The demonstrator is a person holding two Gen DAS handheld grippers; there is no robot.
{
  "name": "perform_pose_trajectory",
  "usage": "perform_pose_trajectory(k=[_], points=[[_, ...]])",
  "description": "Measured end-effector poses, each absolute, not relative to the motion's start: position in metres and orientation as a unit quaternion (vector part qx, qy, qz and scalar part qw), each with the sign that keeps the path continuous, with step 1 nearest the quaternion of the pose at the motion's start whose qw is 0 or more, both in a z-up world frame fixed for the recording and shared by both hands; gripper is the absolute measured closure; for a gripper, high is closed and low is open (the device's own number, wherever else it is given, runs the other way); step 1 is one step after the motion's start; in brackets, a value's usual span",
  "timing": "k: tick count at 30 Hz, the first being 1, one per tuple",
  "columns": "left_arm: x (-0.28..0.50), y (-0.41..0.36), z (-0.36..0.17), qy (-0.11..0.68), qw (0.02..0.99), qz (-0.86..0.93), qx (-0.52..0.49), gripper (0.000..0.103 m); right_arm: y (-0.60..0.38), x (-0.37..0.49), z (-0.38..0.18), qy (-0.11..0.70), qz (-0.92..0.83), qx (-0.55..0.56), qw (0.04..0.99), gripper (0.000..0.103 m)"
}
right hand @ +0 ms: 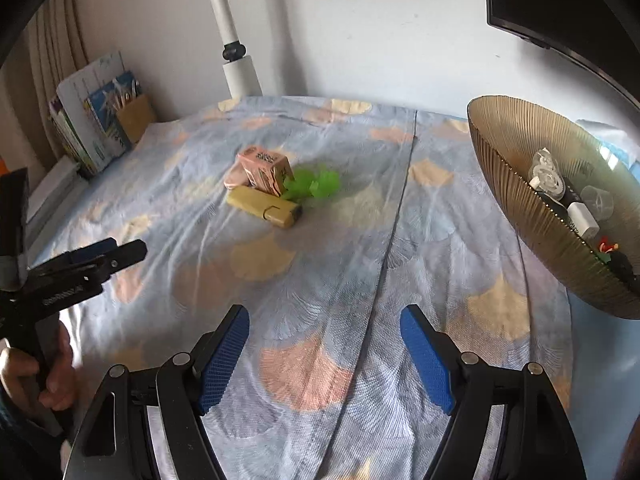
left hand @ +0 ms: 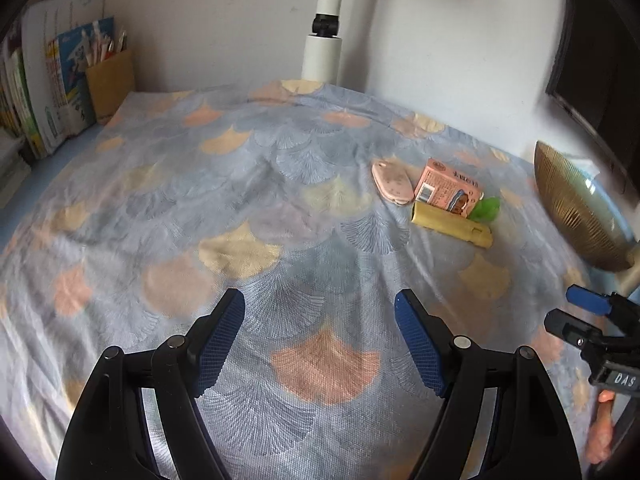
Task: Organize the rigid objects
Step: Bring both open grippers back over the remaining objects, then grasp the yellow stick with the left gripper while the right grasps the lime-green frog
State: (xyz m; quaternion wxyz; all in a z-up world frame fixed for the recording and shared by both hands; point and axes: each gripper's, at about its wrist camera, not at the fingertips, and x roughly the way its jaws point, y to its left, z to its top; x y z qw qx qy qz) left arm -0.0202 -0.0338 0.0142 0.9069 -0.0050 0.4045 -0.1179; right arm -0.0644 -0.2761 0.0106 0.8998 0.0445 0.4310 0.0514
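Blue-padded jaws of the left gripper [left hand: 320, 336] and the right gripper [right hand: 324, 354] both stand apart with nothing between them, over a leaf-patterned cloth [right hand: 280, 288]. Farther out on it lie a yellow case [right hand: 264, 208], a pink carton [right hand: 266, 174] touching it, a pink oval thing [left hand: 392, 182] and a green piece [right hand: 314, 186]. At the right, a ribbed brown bowl [right hand: 520, 216] holds several small items.

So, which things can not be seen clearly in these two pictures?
- Pink oval case, right wrist view: mostly hidden behind the pink box.
- Green item, left wrist view: partly behind that box, blurred.
- Bowl, left wrist view: contents hidden by its wall.
- Box print: too small.
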Motion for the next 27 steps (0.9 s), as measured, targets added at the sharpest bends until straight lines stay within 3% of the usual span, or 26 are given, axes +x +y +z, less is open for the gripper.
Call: perform_pose_trajectory(k=[14,20,23,27], points=[[-0.020,-0.057,0.020,0.416,0.898,-0.141,0.023,0.027,-0.273,-0.058,0.004,0.456,0.045,0.027,0.888,0.027],[0.008,-0.119,0.037,0.432,0.874,-0.221,0.016,0.025,-0.292,-0.036,0.043,0.452,0.045,0.047,0.889,0.027],[0.025,-0.147,0.027,0.445,0.866,-0.228,0.023,0.025,-0.293,-0.019,0.060,0.446,0.038,0.019,0.894,0.040],[0.043,-0.171,0.014,0.453,0.868,-0.198,0.040,0.025,-0.292,-0.005,0.069,0.437,0.039,-0.010,0.899,0.039]])
